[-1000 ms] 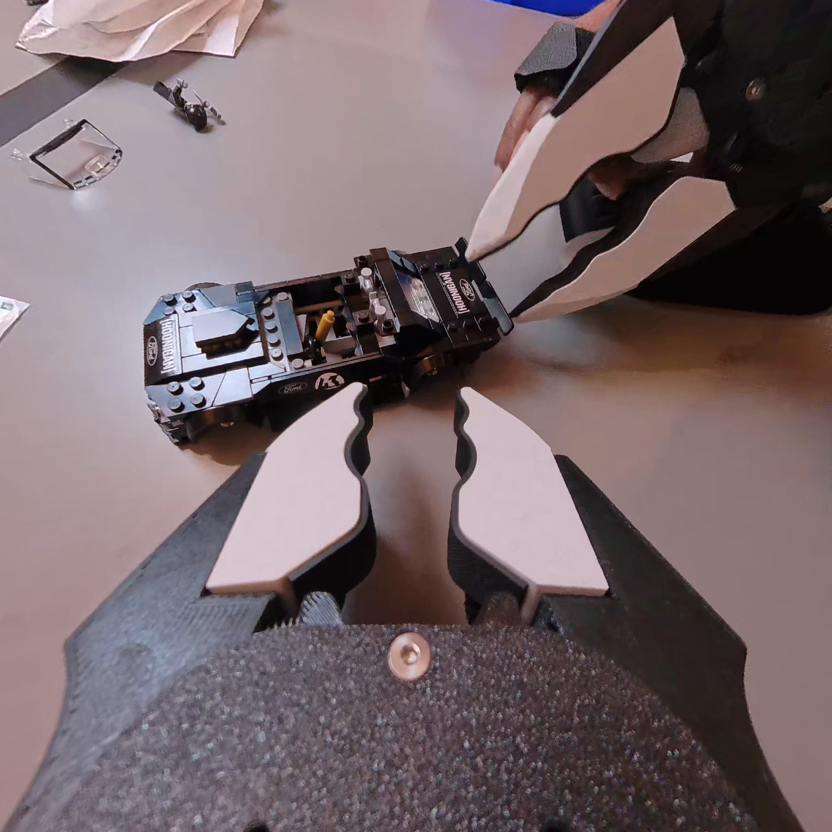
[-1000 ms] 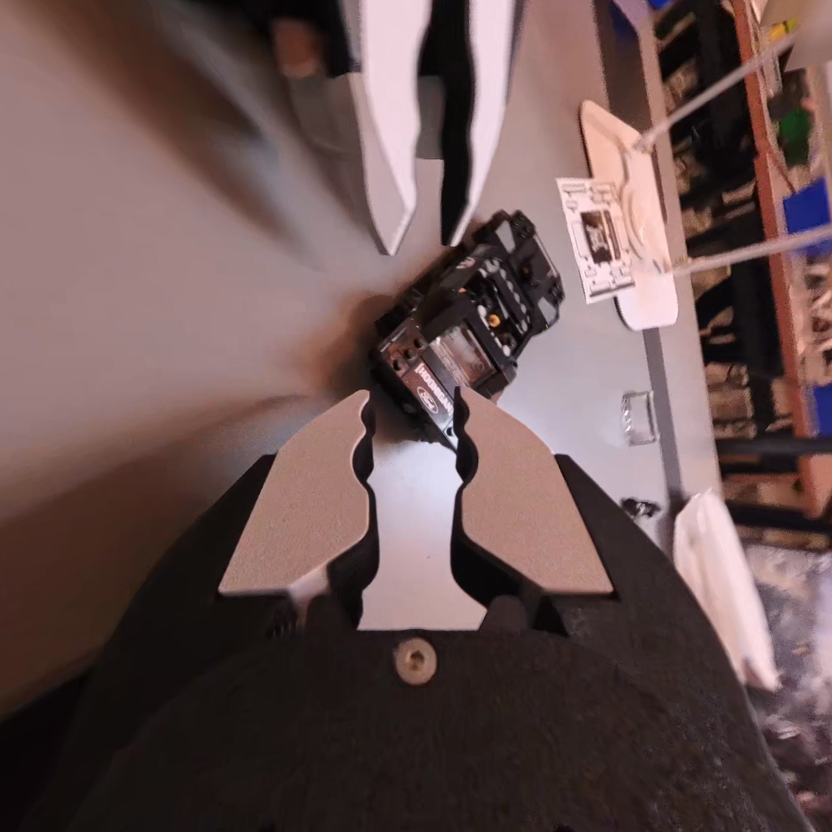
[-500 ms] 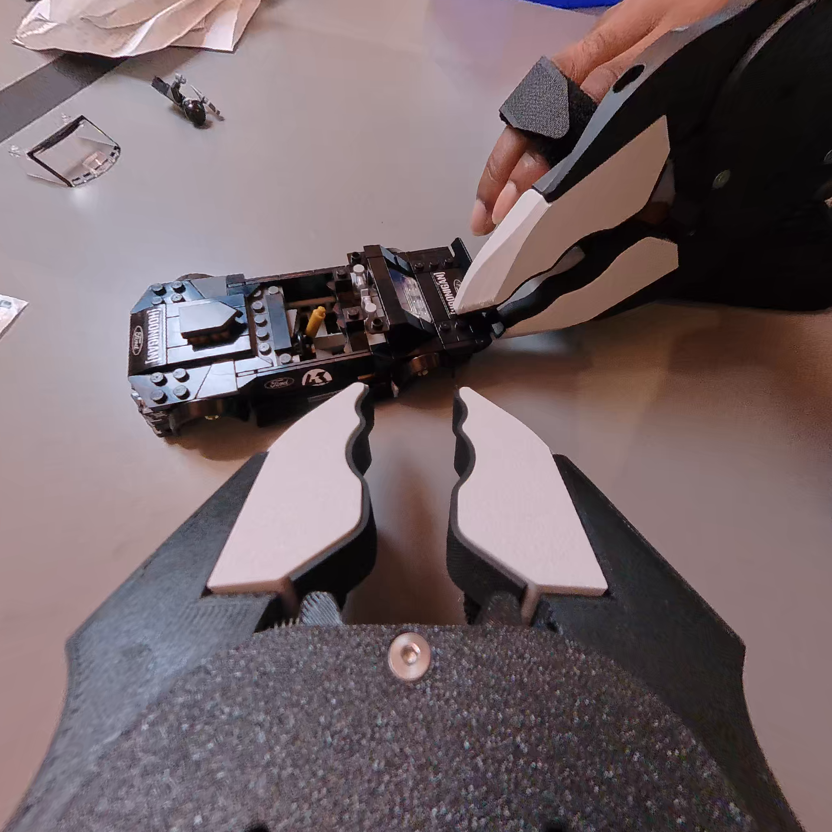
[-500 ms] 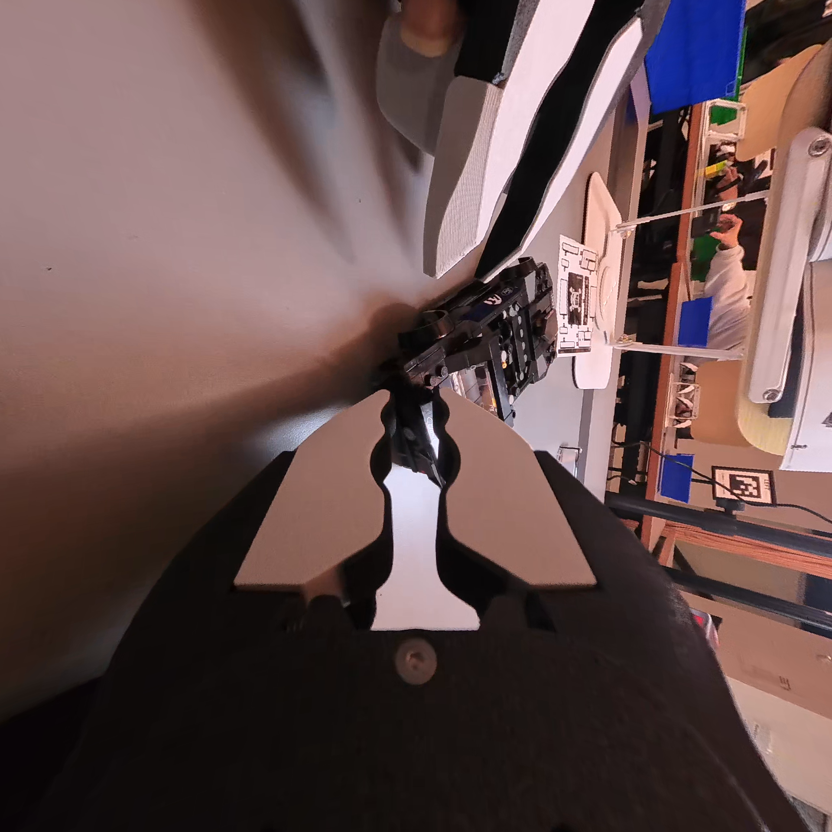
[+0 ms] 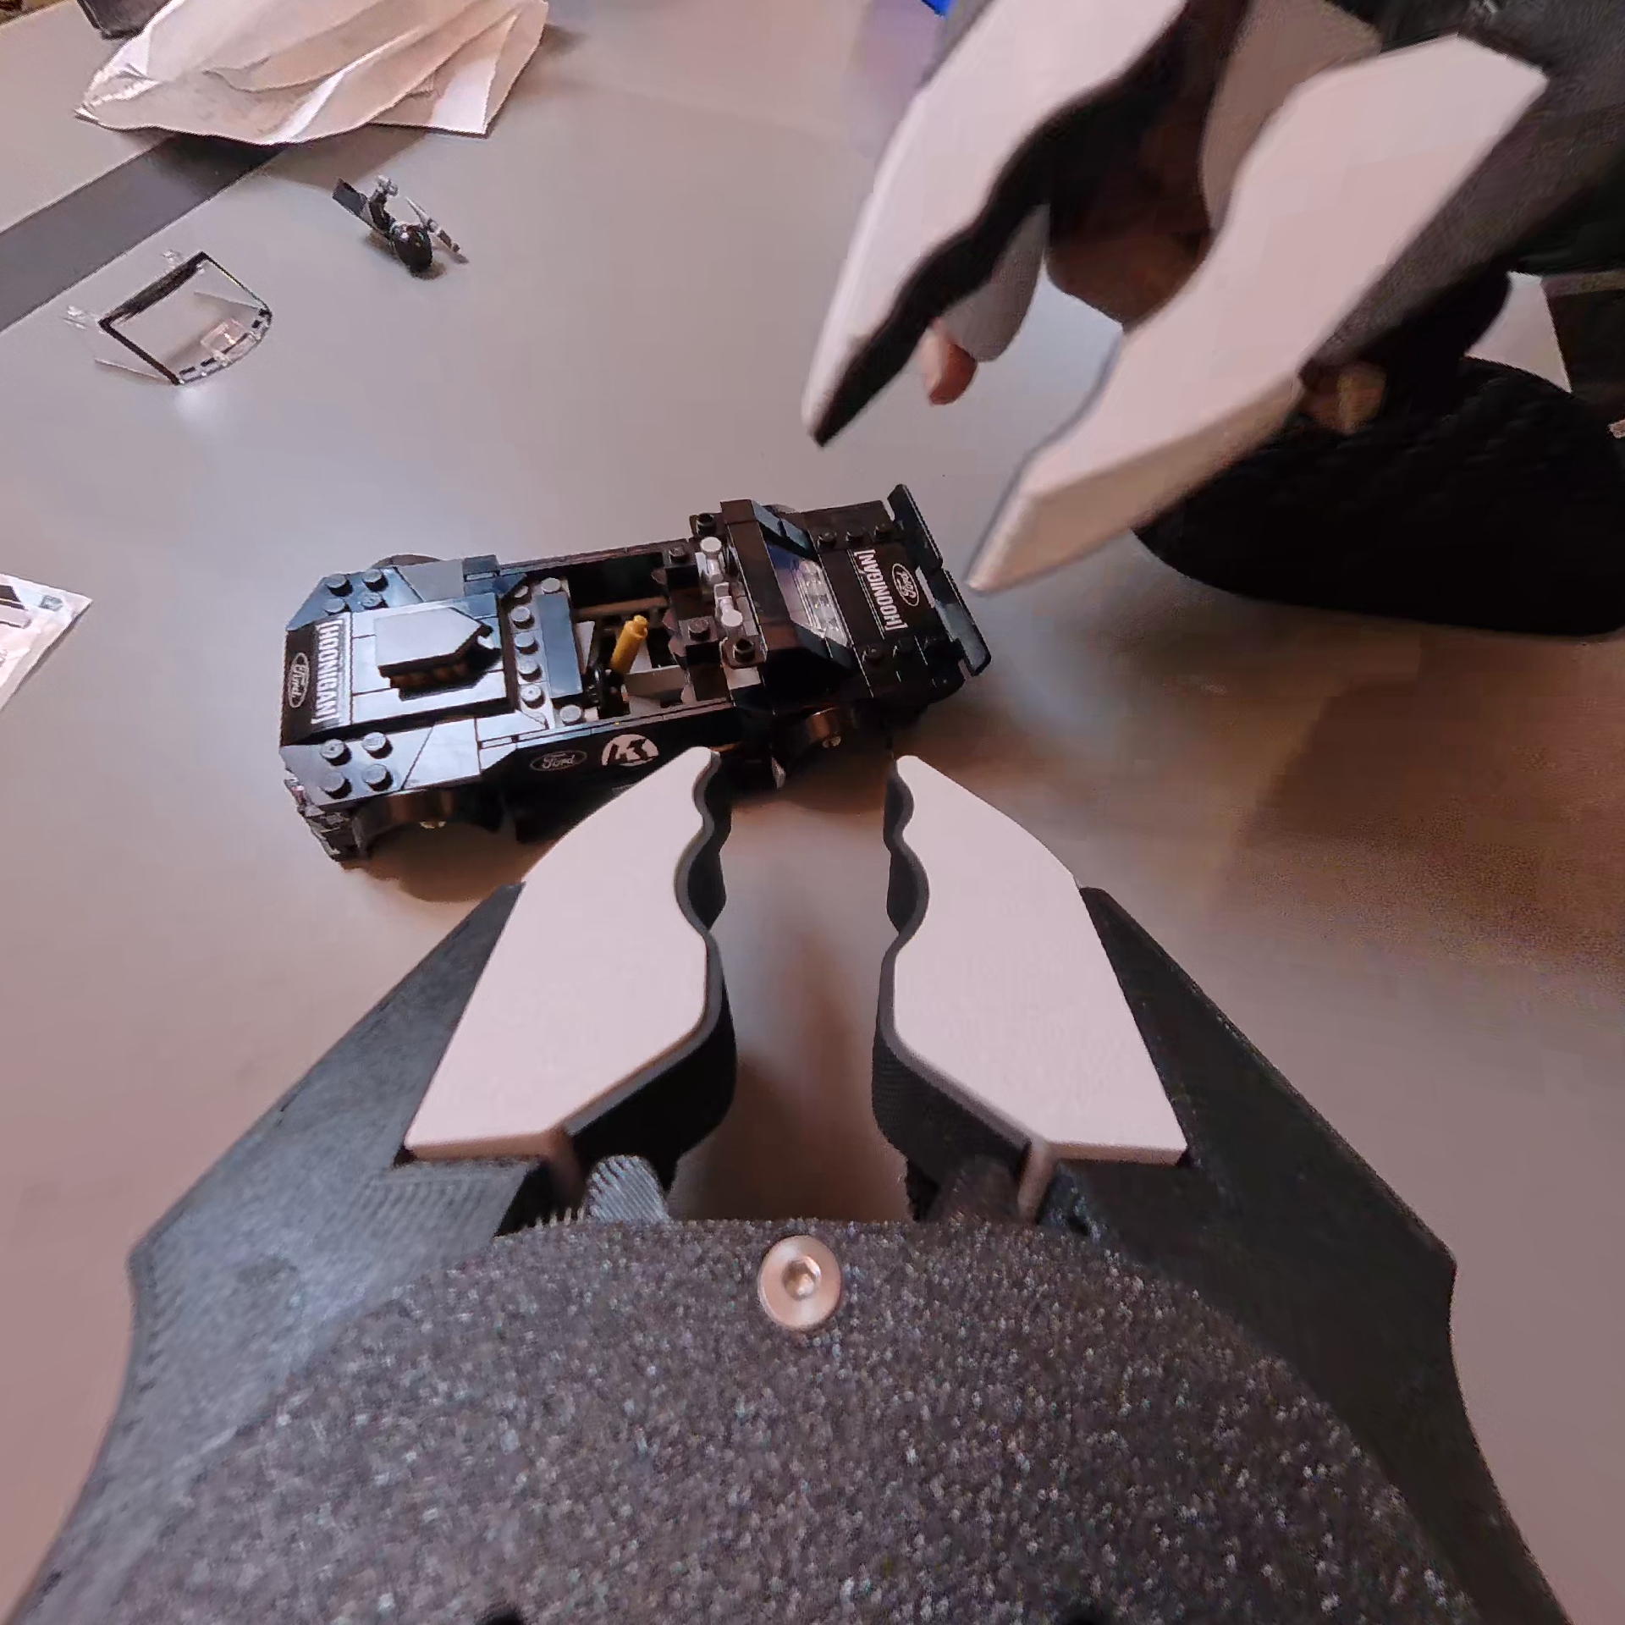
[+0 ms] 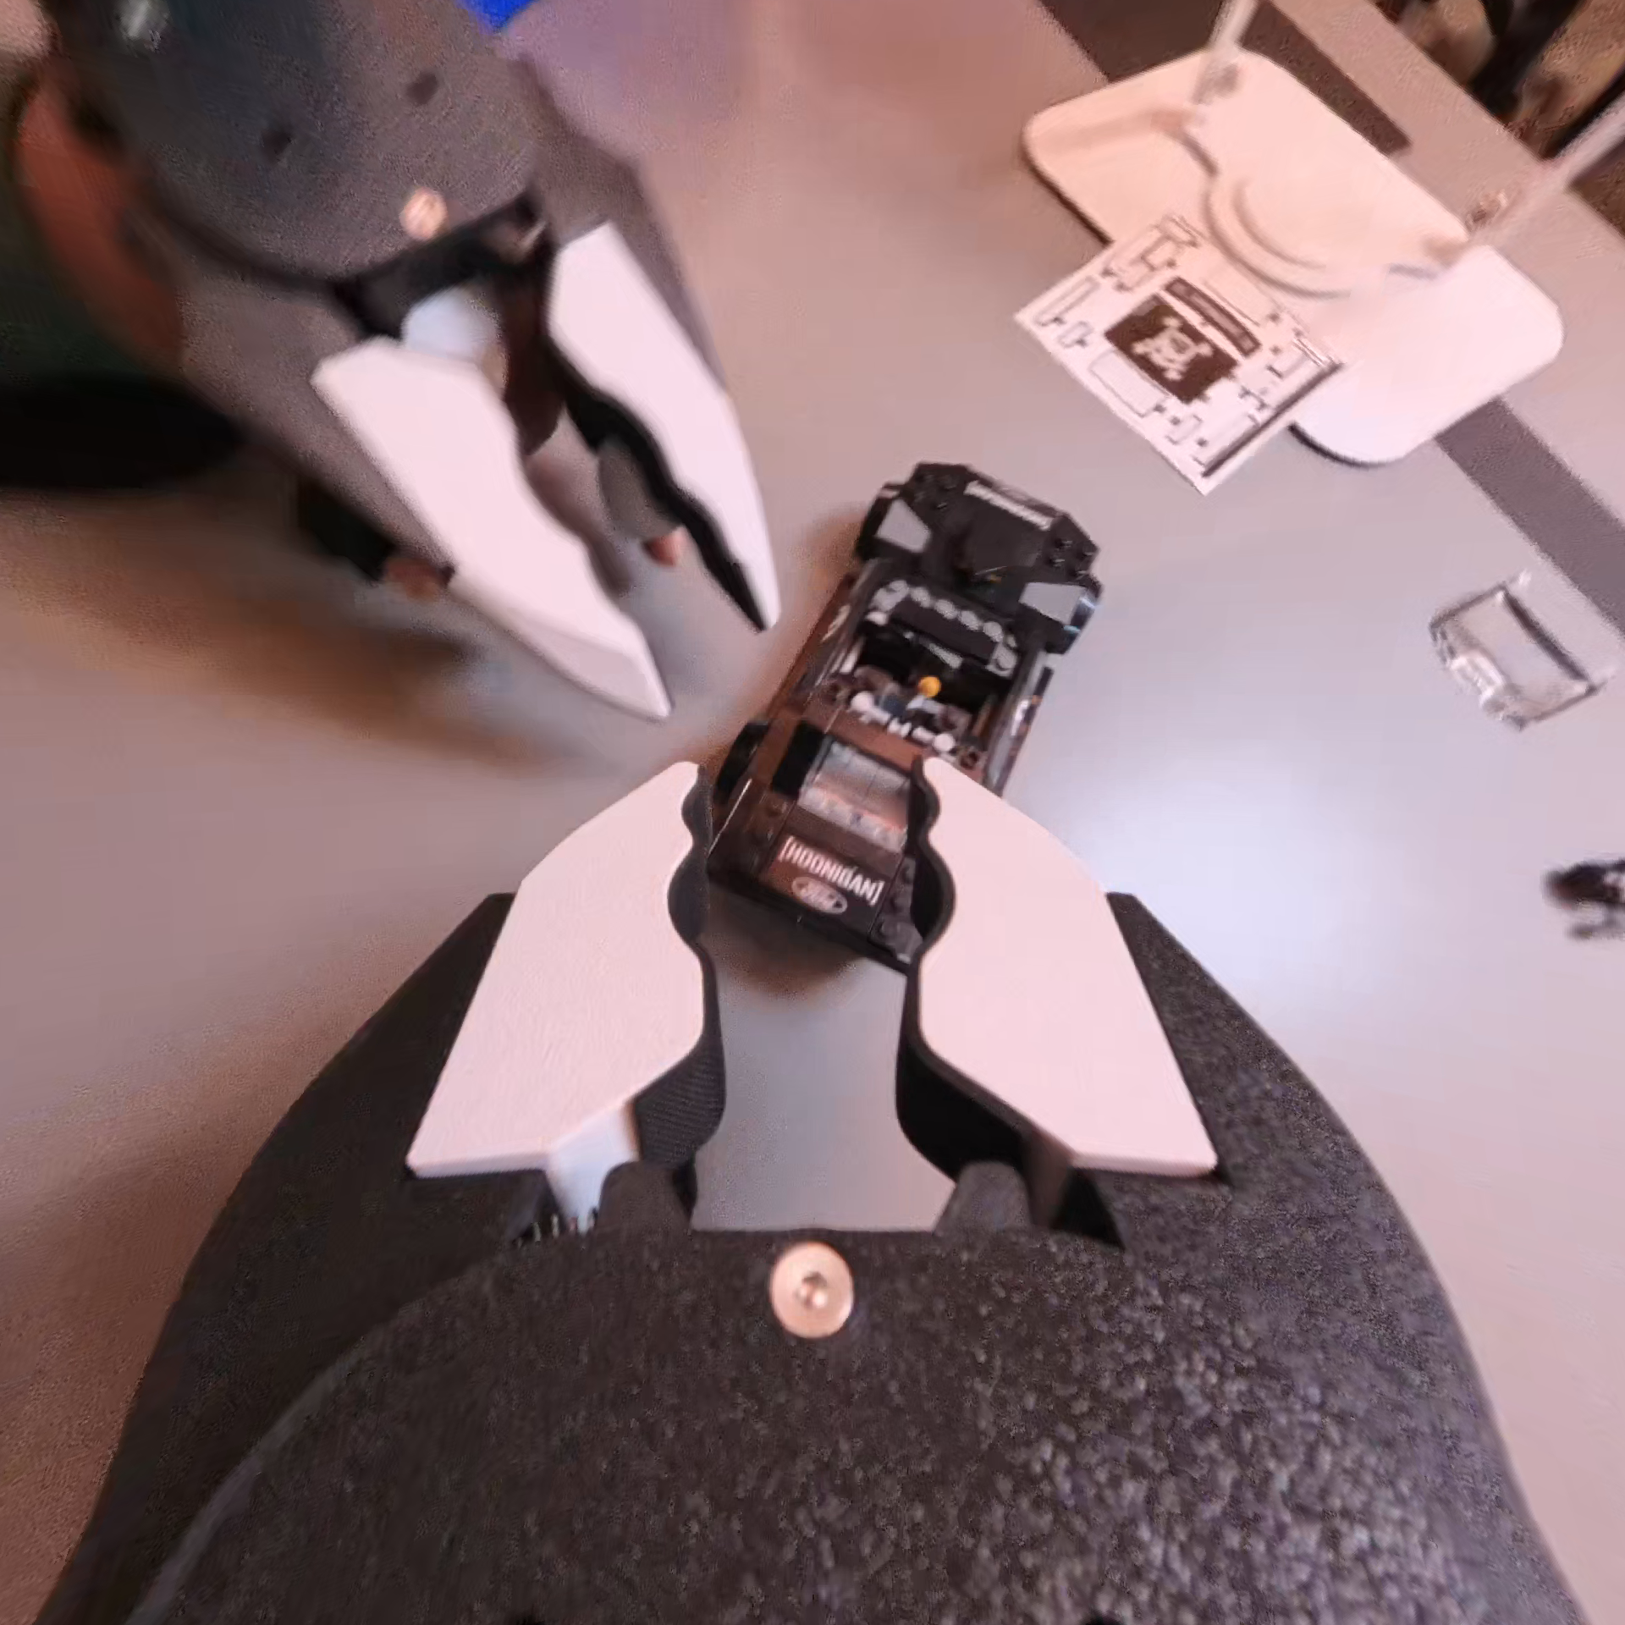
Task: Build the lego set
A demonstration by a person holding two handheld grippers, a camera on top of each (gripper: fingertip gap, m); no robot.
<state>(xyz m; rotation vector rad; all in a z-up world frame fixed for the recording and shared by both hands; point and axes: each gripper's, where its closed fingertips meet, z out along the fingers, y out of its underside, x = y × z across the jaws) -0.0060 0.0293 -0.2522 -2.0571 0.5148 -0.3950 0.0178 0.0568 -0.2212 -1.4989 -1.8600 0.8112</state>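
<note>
A black lego car [image 5: 615, 668] with an open cockpit and a small yellow lever lies on the grey table [image 5: 1231, 879]. My left gripper [image 5: 805, 774] is open and empty, its tips just short of the car's near side. My right gripper [image 5: 897, 501] is open and empty, raised above and just behind the car's rear end. In the right wrist view the car [image 6: 950, 651] points away, and its rear deck shows between the spread fingers of my right gripper [image 6: 807, 778]. The left gripper [image 6: 708, 659] shows to the left of the car there.
A clear windshield piece [image 5: 180, 321] and a small black part [image 5: 404, 229] lie at the far left. Crumpled white bags [image 5: 308, 70] lie behind them. A sticker sheet [image 6: 1178, 347] rests against a white stand base [image 6: 1407, 264] beyond the car. Spacing between my two grippers at the tips: around 5 centimetres.
My right gripper was shut on the car's rear end half a second ago; it has opened, let go and lifted up and away. The left gripper has barely moved.
</note>
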